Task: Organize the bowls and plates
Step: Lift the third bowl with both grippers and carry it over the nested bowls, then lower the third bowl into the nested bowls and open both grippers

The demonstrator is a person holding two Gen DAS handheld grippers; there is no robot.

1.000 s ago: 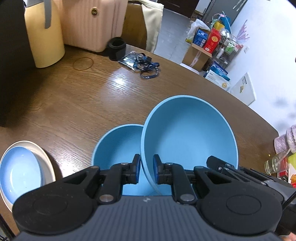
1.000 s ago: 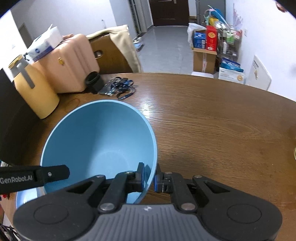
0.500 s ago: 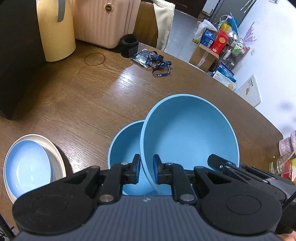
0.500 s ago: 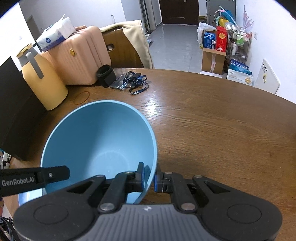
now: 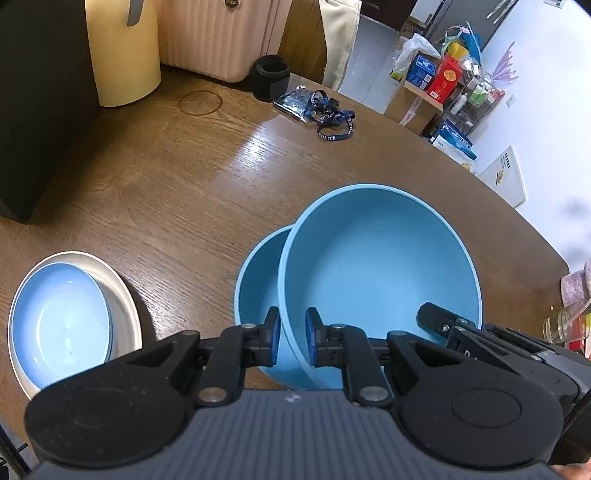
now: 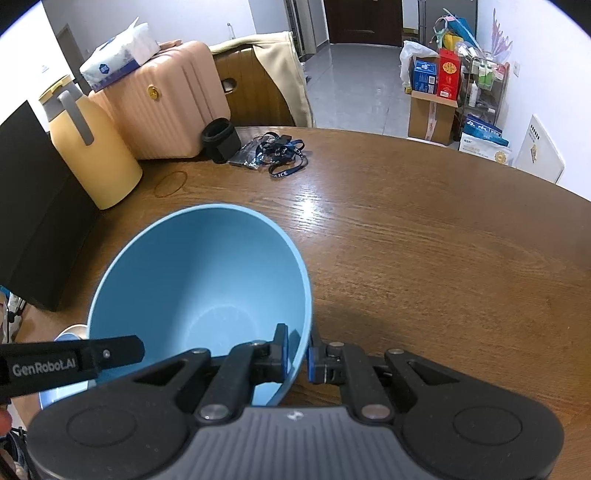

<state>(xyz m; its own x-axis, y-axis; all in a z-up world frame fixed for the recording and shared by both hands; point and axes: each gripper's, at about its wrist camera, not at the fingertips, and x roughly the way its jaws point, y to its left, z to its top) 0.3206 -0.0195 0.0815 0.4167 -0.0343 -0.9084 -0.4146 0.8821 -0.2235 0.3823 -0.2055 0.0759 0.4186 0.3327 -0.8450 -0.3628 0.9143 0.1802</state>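
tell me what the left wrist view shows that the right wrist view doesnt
Only the left wrist view: a second blue bowl below and behind the held one, the pale blue dish nested in a white plate, and a drinking glass at the right edge.

Only the right wrist view: the tissue pack on the pink suitcase, and the dark door down the hallway.

Both: the big blue bowl, its rim clamped by the left gripper and the right gripper, the yellow jug, the blue lanyard and the wooden table.

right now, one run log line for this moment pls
left gripper: shut on large blue bowl rim | right gripper: shut on same rim | smaller blue bowl: beside/under
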